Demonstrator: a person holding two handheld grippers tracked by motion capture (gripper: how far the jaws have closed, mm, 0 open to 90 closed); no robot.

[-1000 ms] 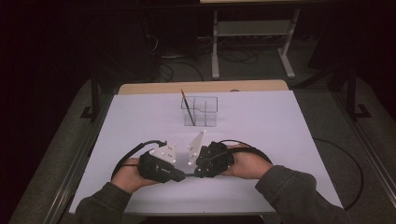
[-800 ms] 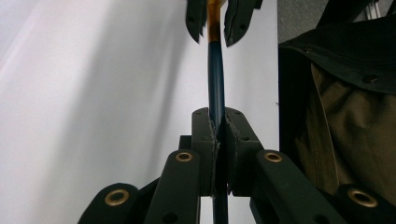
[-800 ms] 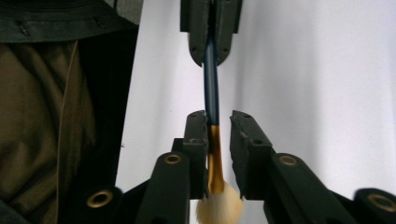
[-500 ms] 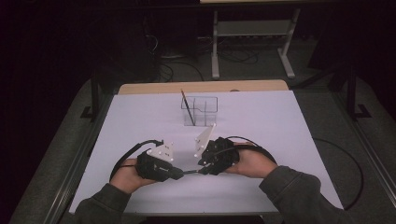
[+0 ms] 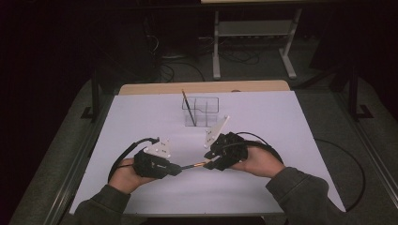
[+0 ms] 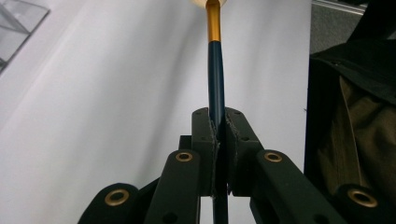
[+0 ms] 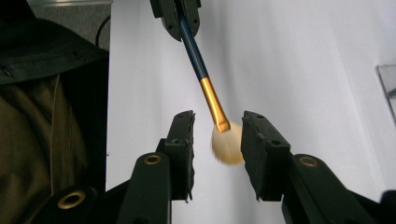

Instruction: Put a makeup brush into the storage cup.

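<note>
Broadly, the white counter (image 5: 291, 140) takes up the middle of the high view, with a clear divided organizer (image 5: 202, 111) standing at its far centre and one dark brush (image 5: 188, 108) already leaning upright in it. Lower in that frame the two hands meet, the left gripper (image 5: 177, 168) at lower left and the right gripper (image 5: 210, 164) just right of centre, with a makeup brush (image 5: 192, 166) bridging the gap between them.

The step in hand looks like a handover of that brush from right to left. To do it well, I judge the left should keep its clamp firm on the handle while the right backs straight off along the brush's line, so the soft tip is not dragged or bent.

In the left gripper view the fingers (image 6: 203, 135) are shut tight on the blue handle (image 6: 215, 79), which runs up to the gold ferrule (image 6: 213, 21) at the top centre. In the right gripper view the fingers (image 7: 184, 140) have just been opening and stand partly apart; the pale bristle head (image 7: 226, 147) sits between them, near the right-hand pad, gripped by neither.
</note>
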